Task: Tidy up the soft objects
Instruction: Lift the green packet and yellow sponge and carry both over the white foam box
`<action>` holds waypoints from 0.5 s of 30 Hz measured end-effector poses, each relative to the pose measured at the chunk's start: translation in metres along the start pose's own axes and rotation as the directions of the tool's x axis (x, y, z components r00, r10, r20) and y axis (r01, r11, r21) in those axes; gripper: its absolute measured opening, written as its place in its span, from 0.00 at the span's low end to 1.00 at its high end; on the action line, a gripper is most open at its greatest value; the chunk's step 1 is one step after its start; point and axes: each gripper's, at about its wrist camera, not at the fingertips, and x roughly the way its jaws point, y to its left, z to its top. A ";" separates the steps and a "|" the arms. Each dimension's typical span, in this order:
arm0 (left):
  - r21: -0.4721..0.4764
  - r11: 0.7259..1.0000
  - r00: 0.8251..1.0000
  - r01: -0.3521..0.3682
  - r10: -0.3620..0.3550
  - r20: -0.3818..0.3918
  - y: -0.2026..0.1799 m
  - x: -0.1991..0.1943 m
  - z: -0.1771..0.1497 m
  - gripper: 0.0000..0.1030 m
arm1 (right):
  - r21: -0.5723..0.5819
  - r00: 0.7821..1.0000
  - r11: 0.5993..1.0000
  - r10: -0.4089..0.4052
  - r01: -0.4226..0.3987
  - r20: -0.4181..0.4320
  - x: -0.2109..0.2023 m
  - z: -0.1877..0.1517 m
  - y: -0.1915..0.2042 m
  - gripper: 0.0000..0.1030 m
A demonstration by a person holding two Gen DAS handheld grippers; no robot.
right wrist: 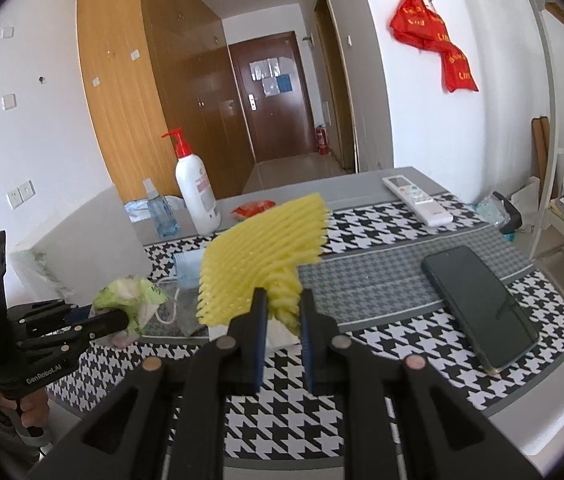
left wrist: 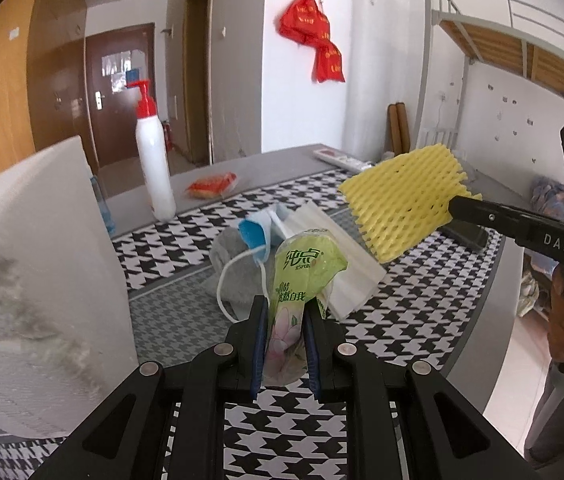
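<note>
Houndstooth-patterned black/white table cloth (right wrist: 382,216) under everything. Left gripper (left wrist: 285,312) pinching green plastic tissue pack (left wrist: 302,276), held above grey cloth, blue face mask (left wrist: 256,234) & white folded tissues near table middle. Right gripper (right wrist: 282,304) clamped on yellow foam fruit net (right wrist: 262,256), lifted off table w/ dark phone (right wrist: 478,304) toward right edge.

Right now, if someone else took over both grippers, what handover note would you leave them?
Left gripper: shut on the green tissue pack, held above the table.
Right gripper: shut on the yellow foam net, also lifted.
On the houndstooth mat: a grey cloth, a blue mask on it and a white foam sheet lie together in a loose pile.
Done: both items picked up.
Left: set both down with the other soft things; I cannot tell the intended spot. Phone and remote are not soft; probably leave them.
</note>
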 end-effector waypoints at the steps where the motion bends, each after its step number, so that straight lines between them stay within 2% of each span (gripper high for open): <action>1: -0.003 1.000 1.000 -0.003 0.003 0.006 0.000 -0.002 0.002 0.18 | -0.002 1.000 1.000 0.002 -0.002 0.006 -0.002 0.001 0.001 0.18; 15: -0.021 0.999 0.992 -0.047 0.049 0.115 0.001 -0.035 0.025 0.18 | -0.042 0.997 0.999 0.035 -0.032 0.070 -0.016 0.014 0.025 0.18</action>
